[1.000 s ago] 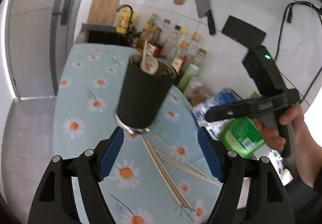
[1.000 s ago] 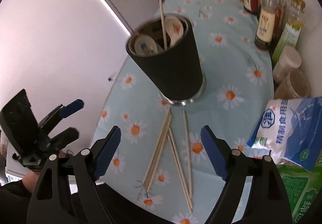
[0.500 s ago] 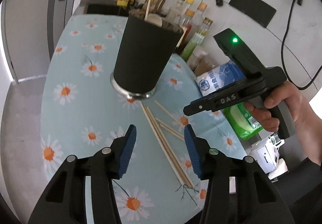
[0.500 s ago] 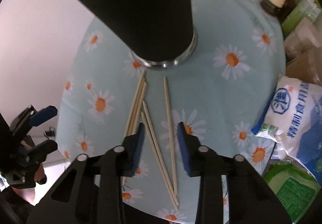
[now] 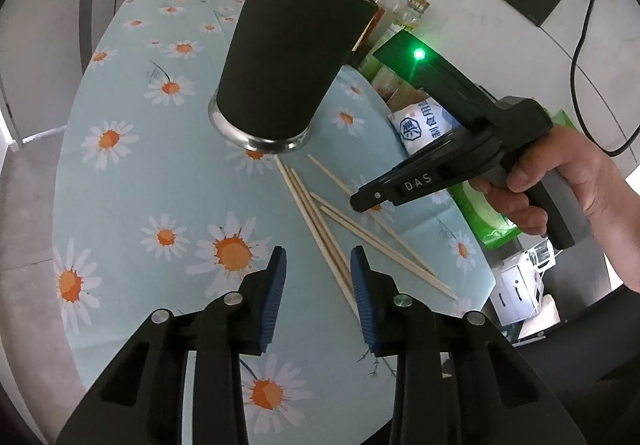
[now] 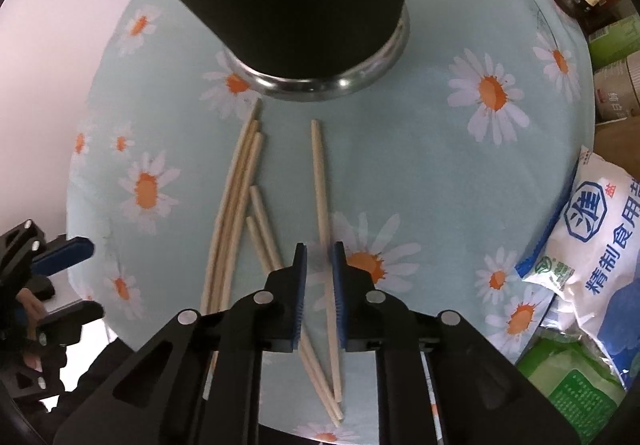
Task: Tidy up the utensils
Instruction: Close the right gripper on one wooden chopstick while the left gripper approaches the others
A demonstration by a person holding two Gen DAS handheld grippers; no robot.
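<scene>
**Bamboo chopstick being lined up for a pinch**

Pale chopsticks (image 6: 236, 213) are lying loose on the counter (image 6: 420, 165), so the right claw (image 6: 318, 285) is pointing down, closing around one chopstick (image 6: 320, 181), not yet pinching. The left claw (image 5: 316, 285) is narrowing on nothing. The cup (image 5: 288, 57) is standing just ahead.

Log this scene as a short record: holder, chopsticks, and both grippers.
holder: black utensil holder, upright on daisy tablecloth
chopsticks: several chopsticks loose on the cloth beside the holder
right gripper: jaws just closing, narrow gap, single chopstick between, not pinched
left gripper: jaws just closing, apart, nothing between
</scene>
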